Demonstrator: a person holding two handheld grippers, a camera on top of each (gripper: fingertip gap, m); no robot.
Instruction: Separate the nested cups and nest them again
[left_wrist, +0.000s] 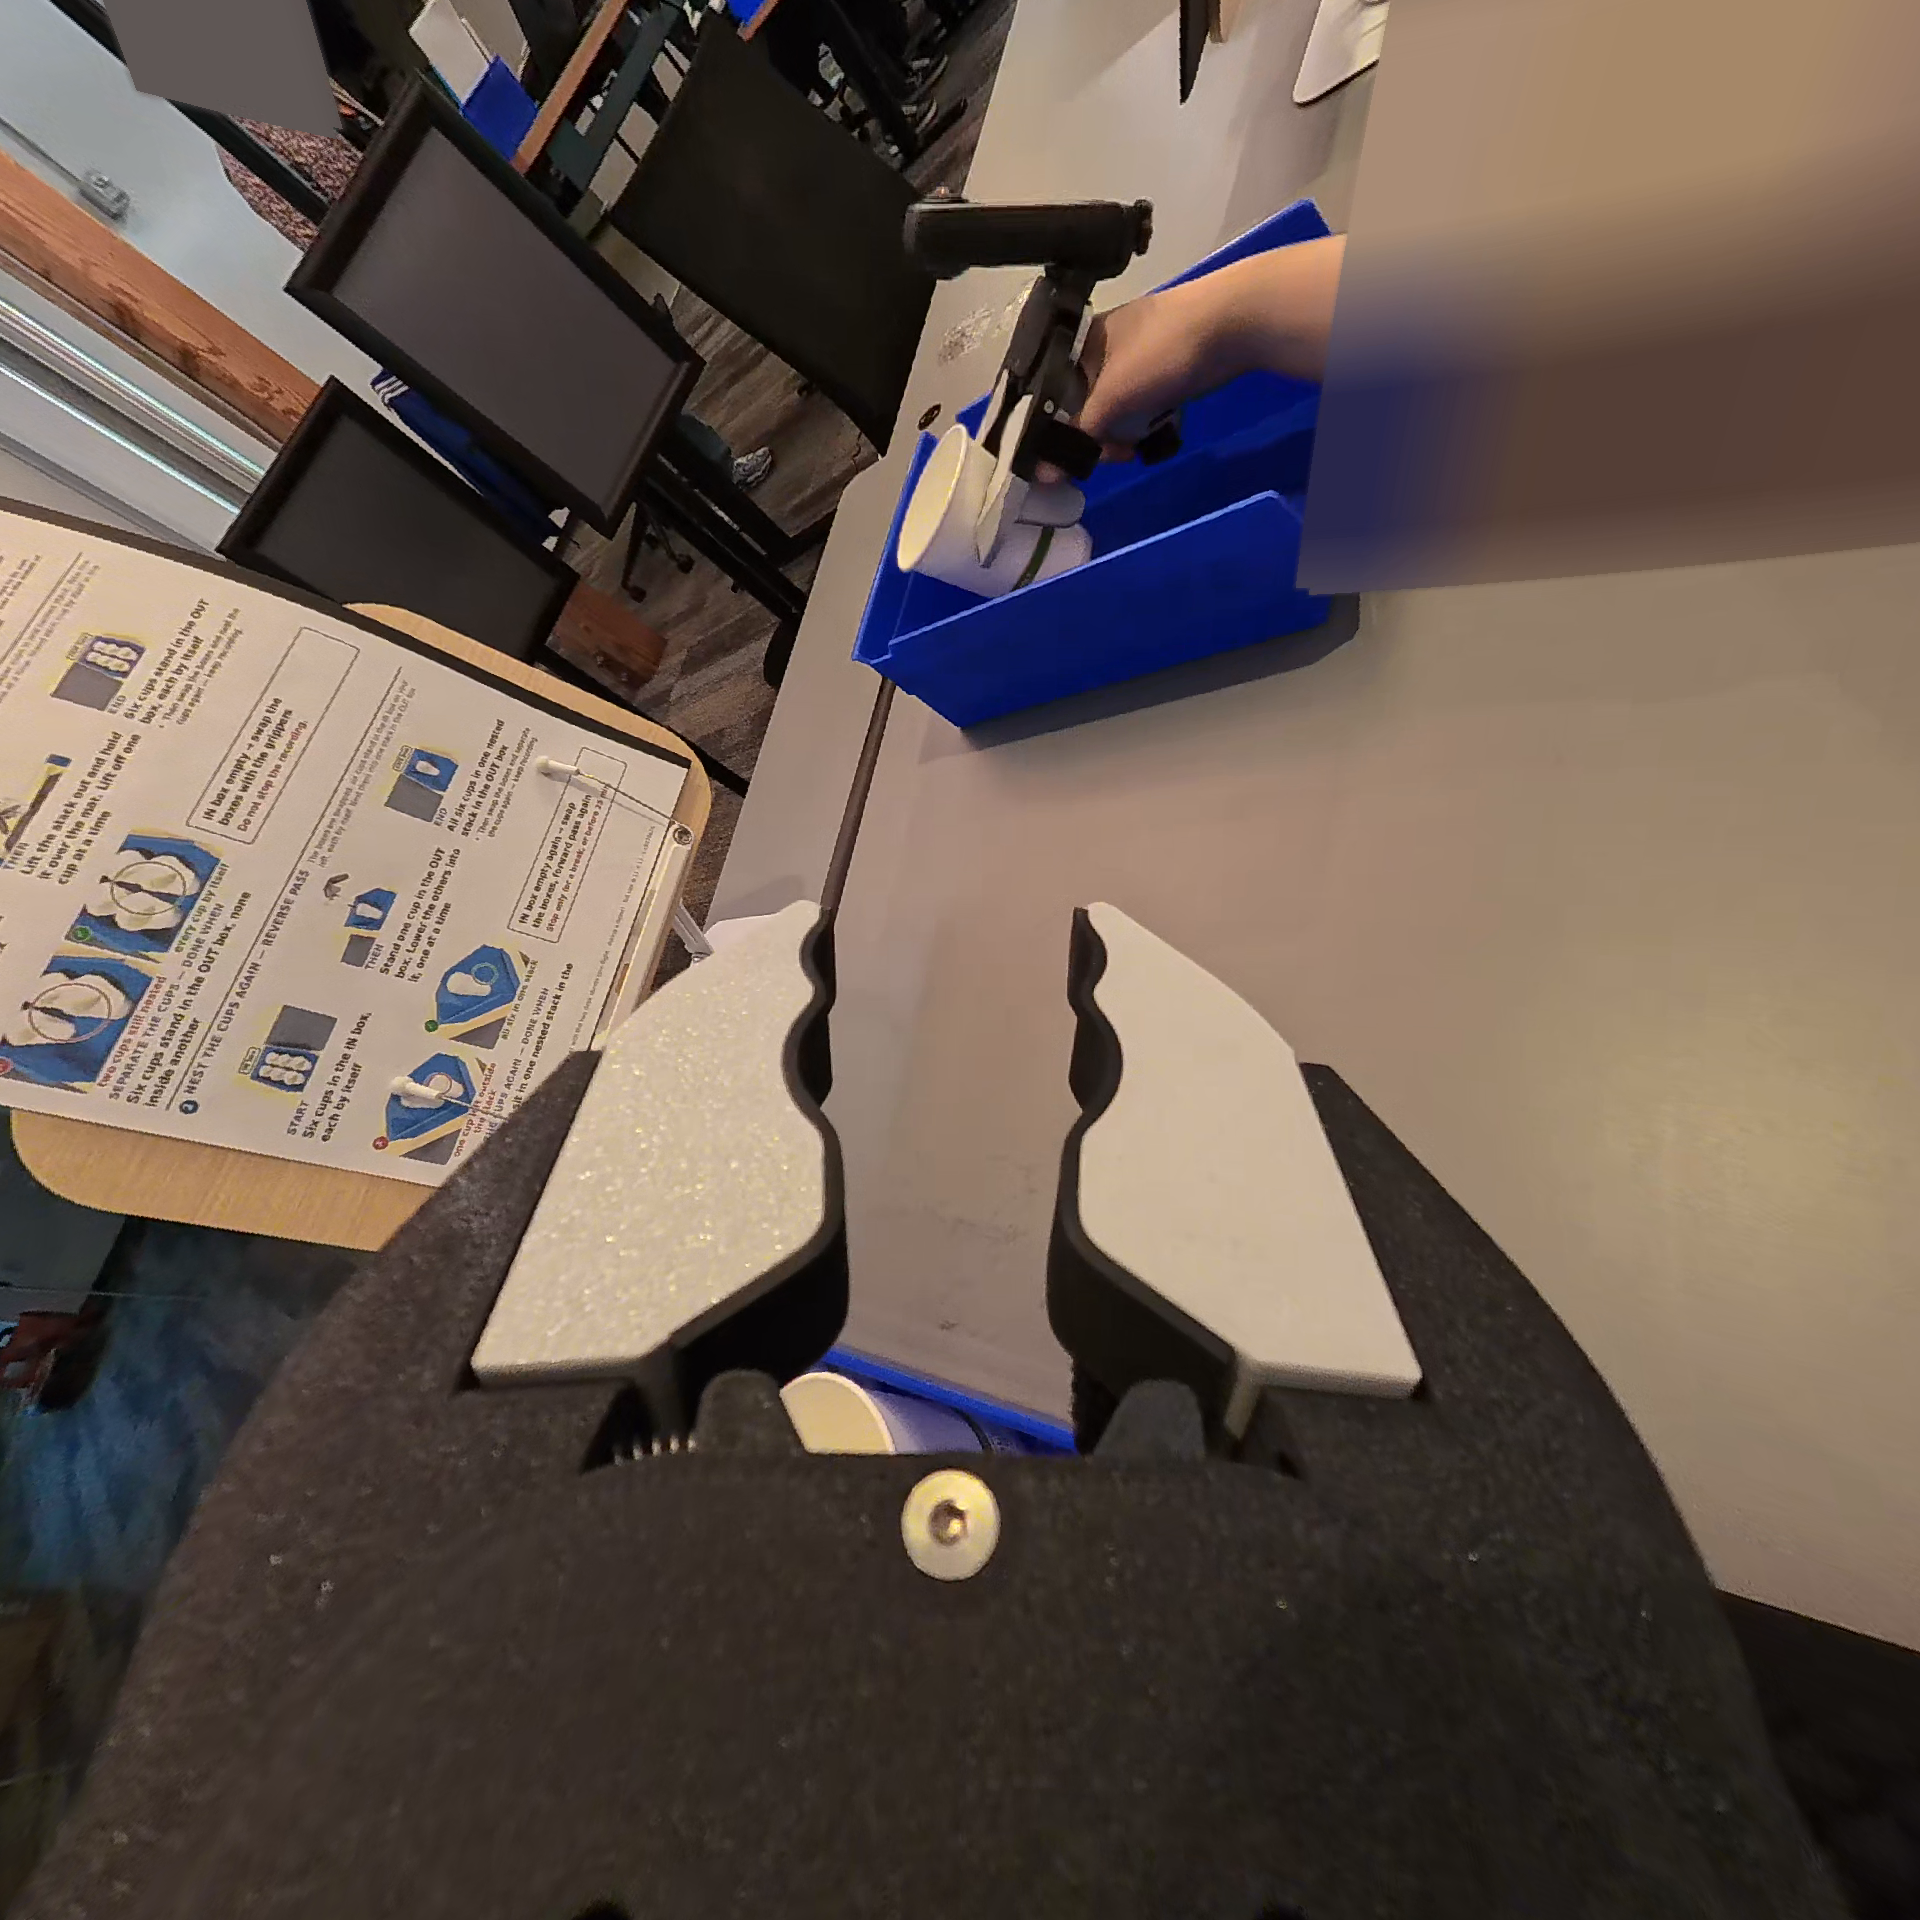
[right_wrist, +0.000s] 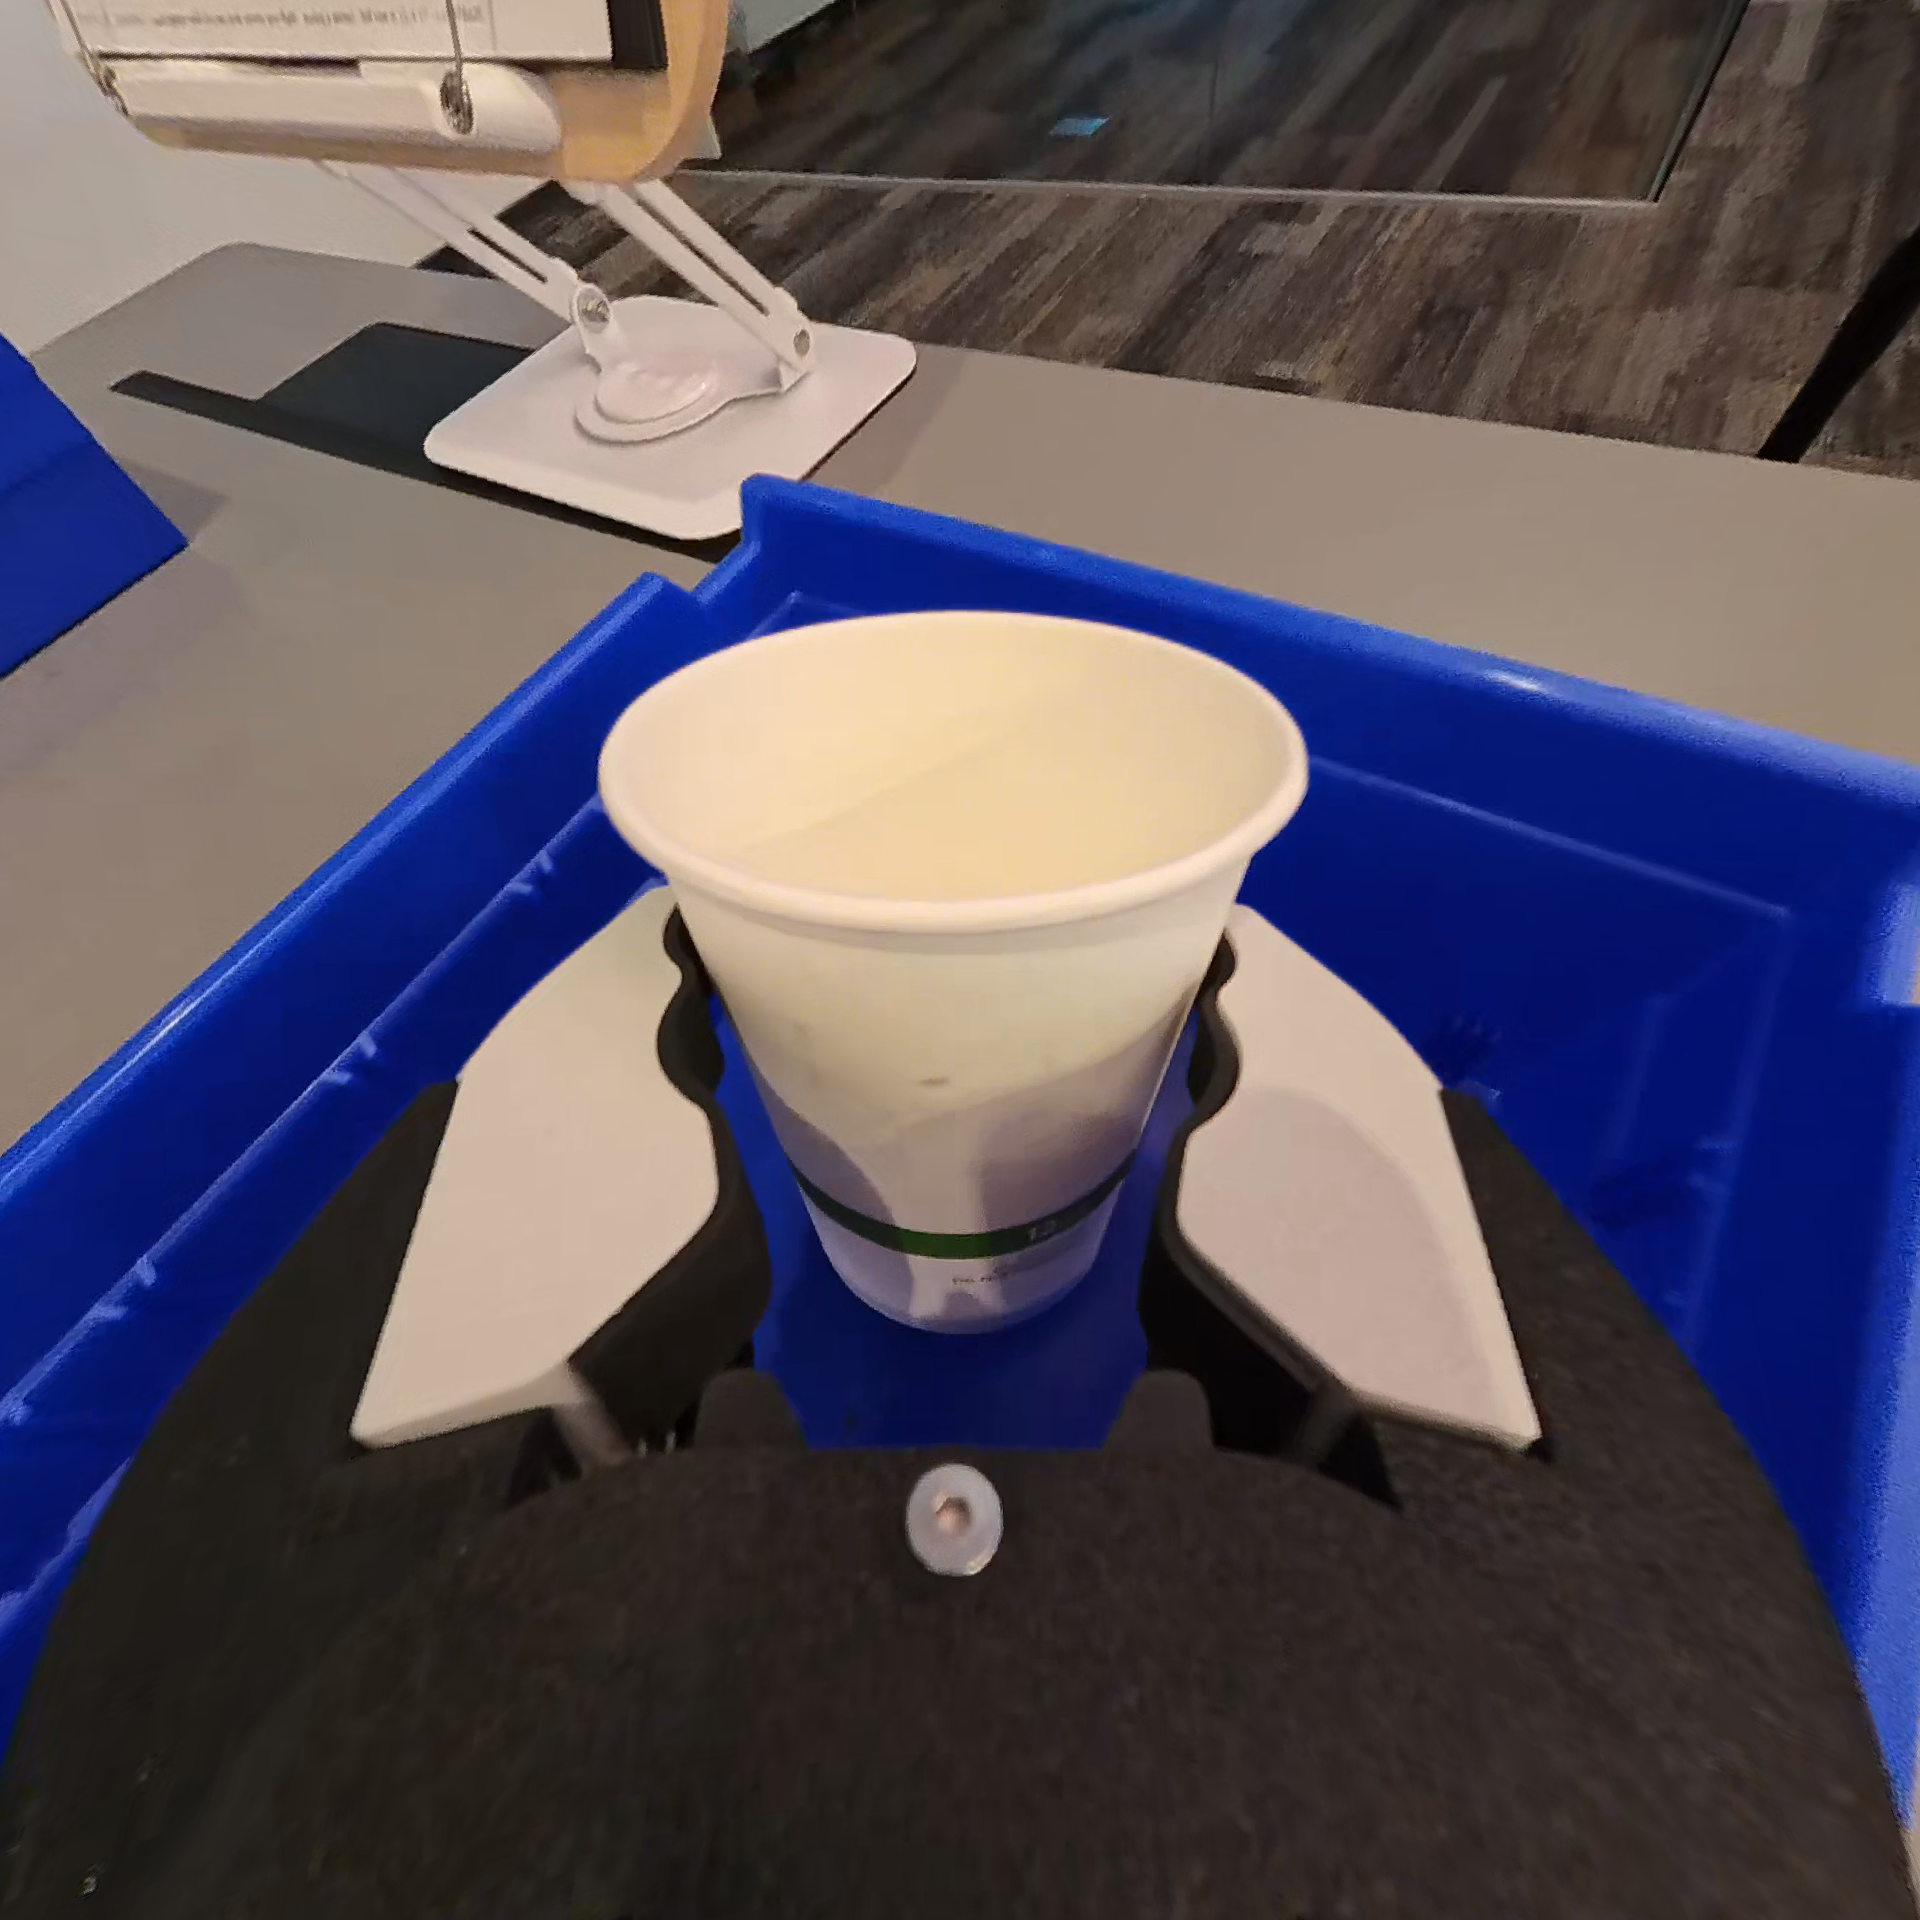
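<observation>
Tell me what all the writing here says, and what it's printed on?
I can't repeat wording, only where it stands.
Instruction sheet on a wooden board: dense printed text with pictures.
Paper cup held by the right gripper: small print at a green band, too blurred to read.
Blue bin: no writing visible.

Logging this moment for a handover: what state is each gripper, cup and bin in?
Right gripper: shut on white paper cup.
White paper cup: empty, held inside the blue bin.
Blue bin: open-topped, on the grey table.
Left gripper: open, holding nothing, above the table.
</observation>
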